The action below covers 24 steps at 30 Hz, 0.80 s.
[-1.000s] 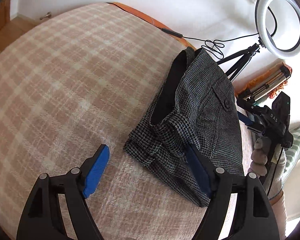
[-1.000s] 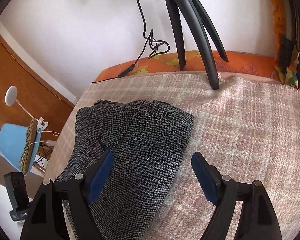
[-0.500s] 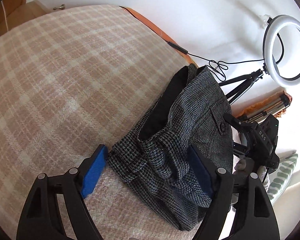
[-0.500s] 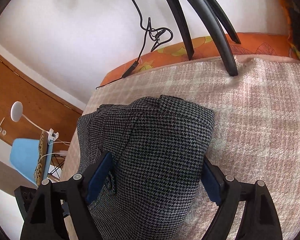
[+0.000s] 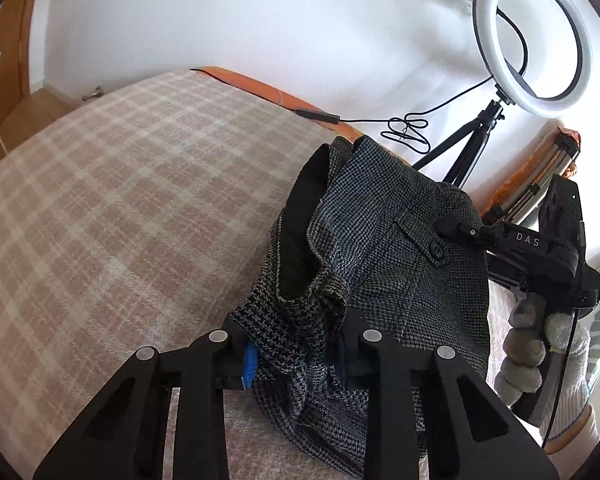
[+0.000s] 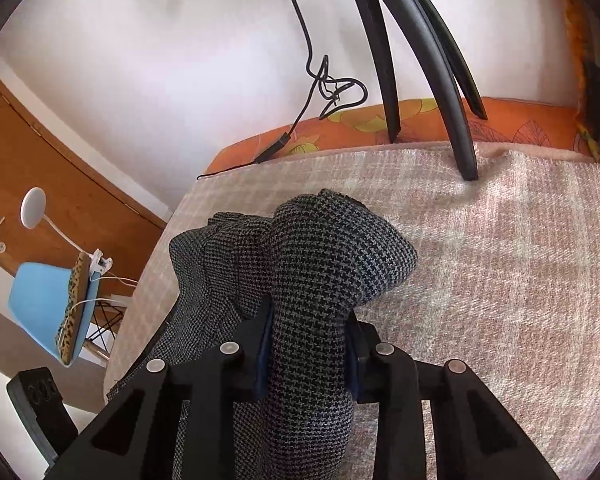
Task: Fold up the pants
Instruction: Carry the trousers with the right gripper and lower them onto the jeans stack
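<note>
Left wrist view: the left gripper [image 5: 296, 354] has its jaws clamped on a bunched corner of the pants [image 5: 380, 248], near the waistband, where the dark lining shows in the open top. A blue pad [image 5: 251, 360] on one finger presses against the checked cloth. The pants lie in a folded heap on a bed covered by a beige plaid blanket [image 5: 120, 208], toward the far right part of it. A buttoned pocket flap [image 5: 424, 236] faces up. At the right side of the heap, the right gripper [image 5: 540, 256], held by a gloved hand [image 5: 540, 344], reaches onto the cloth; its jaws are hidden there. Behind the pants stands a ring light [image 5: 532, 36] on a black tripod [image 5: 468, 144], with a thin cable [image 5: 404, 130] looped against the white wall.

Right wrist view: the right gripper [image 6: 306, 346] has its jaws closed tight on a thick fold of the pants [image 6: 332, 256], which bulges up and forward between the fingers. The rest of the cloth trails to the left, near the blanket's [image 6: 500, 272] edge. Two tripod legs [image 6: 440, 80] stand on the bed beyond, one foot pressing into the blanket. An orange patterned sheet [image 6: 420, 120] shows along the wall. Off the bed at the left are a blue chair [image 6: 40, 304], a white lamp [image 6: 34, 210] and a wooden door [image 6: 60, 184].
</note>
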Tool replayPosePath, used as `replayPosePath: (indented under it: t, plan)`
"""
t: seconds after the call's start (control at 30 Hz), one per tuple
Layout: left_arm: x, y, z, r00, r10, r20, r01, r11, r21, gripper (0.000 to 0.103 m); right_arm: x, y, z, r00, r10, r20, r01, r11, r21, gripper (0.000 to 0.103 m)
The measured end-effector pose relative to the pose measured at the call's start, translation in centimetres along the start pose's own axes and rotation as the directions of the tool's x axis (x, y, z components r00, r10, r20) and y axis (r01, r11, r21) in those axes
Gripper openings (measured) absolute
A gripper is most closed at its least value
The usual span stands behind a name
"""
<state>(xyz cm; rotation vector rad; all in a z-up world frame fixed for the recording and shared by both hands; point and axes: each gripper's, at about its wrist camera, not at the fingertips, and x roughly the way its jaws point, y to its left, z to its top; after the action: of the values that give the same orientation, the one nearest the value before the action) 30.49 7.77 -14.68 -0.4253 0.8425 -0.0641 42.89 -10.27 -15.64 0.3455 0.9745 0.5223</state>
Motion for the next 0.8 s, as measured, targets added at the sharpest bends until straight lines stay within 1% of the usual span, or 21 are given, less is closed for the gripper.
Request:
replayPosePath:
  t: [0.2, 0.37, 0.6, 0.8]
  plan:
    - [-1.1, -1.1, 0.4, 0.999, 0.002, 0.033, -0.004, 0.998, 0.062, 0.025, -1.5, 2.7, 0.0, 0.997, -0.063, 0.044, 0.067, 0.994, -0.091, 0.023]
    - [-2.2, -2.3, 0.2, 0.998, -0.004, 0.056, -0.003, 0.993, 0.115, 0.025, -3.7, 4.7, 0.0, 0.993, -0.079, 0.084, 0.092, 0.982, -0.167, 0.022]
    - [-3.7, -5.8, 0.3, 0.996, -0.059, 0.074, 0.044, 0.980, 0.194, 0.024, -8.2, 5.6, -0.1, 0.984, -0.099, 0.149, 0.131, 0.967, -0.219, 0.022]
    - [-4.3, -10.7, 0.6, 0.988, -0.130, 0.080, 0.103, 0.954, 0.282, 0.024, -13.8, 4.0, 0.1, 0.967, -0.129, 0.218, 0.175, 0.963, -0.207, 0.022]
